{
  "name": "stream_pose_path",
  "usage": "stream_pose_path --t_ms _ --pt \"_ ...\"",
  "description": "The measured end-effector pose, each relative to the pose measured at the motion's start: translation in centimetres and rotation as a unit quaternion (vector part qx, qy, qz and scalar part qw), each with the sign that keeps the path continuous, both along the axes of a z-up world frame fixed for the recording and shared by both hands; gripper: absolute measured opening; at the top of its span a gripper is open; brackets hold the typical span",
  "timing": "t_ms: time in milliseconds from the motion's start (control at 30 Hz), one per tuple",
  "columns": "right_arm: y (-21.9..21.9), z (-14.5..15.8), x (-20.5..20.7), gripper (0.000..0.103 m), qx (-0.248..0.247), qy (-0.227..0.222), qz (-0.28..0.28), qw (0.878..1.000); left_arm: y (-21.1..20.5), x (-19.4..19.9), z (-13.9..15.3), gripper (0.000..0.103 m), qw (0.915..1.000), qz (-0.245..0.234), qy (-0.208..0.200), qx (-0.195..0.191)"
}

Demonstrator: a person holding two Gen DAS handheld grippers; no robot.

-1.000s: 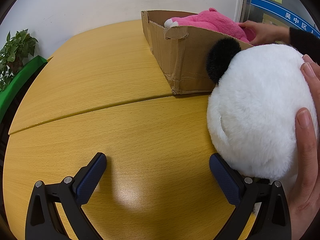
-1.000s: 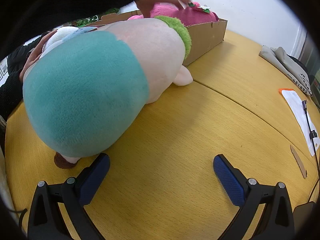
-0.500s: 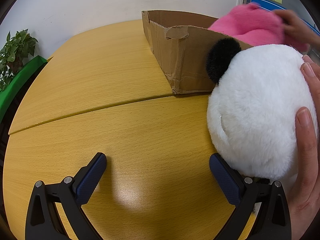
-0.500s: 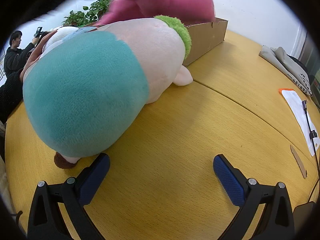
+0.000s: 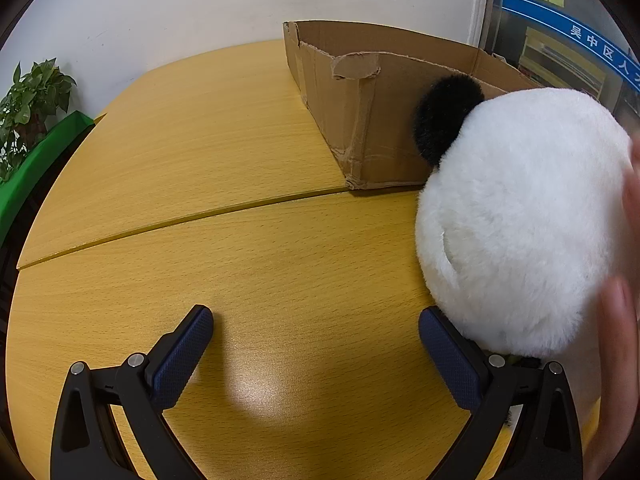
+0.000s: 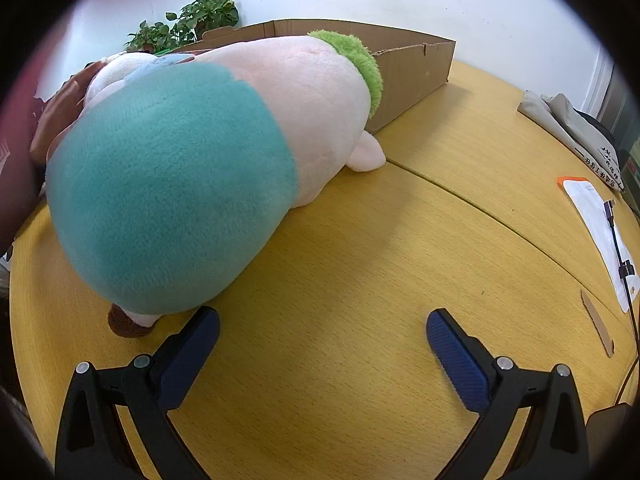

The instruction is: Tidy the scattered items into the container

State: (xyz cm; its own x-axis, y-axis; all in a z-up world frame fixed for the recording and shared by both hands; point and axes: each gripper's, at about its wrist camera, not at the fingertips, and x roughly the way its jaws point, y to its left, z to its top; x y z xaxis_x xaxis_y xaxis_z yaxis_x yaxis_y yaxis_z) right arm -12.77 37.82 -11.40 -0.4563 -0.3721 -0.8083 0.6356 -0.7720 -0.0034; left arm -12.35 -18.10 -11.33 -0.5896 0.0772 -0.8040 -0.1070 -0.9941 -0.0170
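Two hand-held grippers are in view, each resting low over the yellow wooden surface (image 5: 248, 248) with nothing between its fingers. The left hand-held gripper (image 5: 316, 348) has its jaws spread wide; its right blue pad (image 5: 448, 360) sits just beside, possibly touching, the underside of a round white plush with a black ear (image 5: 516, 216). That plush stands on the surface directly in front of the cardboard box (image 5: 360, 112), near the box's closest corner, and a blurred bare hand (image 5: 618, 360) lies against its right side. The right hand-held gripper (image 6: 323, 340) is likewise wide open; its left blue pad (image 6: 192, 352) sits just beside the rear end of a large teal and pink plush (image 6: 208, 168), which lies on its side on the surface with its green-fringed end next to the cardboard box (image 6: 416, 64). A hand (image 6: 60, 116) rests at the far left of this plush. Potted plants (image 6: 188, 20) stand behind the box; folded cloth (image 6: 568, 128) and a white packet (image 6: 596, 216) lie on the right.
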Motion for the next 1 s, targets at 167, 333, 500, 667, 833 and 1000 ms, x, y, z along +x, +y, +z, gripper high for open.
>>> stream_pose_path --t_ms 167,333,500,667,833,1000 --pt "0.01 0.00 -0.01 0.103 0.000 0.000 0.000 1.000 0.10 0.15 0.10 0.103 1.0000 0.000 0.000 0.000" --pt "0.01 -0.01 -0.01 0.103 0.000 0.000 0.000 1.000 0.21 0.33 0.20 0.103 1.0000 0.001 0.000 0.000" --pt "0.00 0.00 0.00 0.103 0.000 0.000 0.000 1.000 0.23 0.38 0.24 0.103 1.0000 0.001 0.000 0.000" --pt "0.00 0.00 0.01 0.103 0.000 0.000 0.000 1.000 0.21 0.34 0.21 0.103 1.0000 0.001 0.000 0.000" --pt "0.00 0.00 0.01 0.103 0.000 0.000 0.000 1.000 0.21 0.34 0.20 0.103 1.0000 0.001 0.000 0.000" --pt "0.00 0.00 0.02 0.103 0.000 0.000 0.000 1.000 0.21 0.34 0.21 0.103 1.0000 0.002 0.000 0.000"
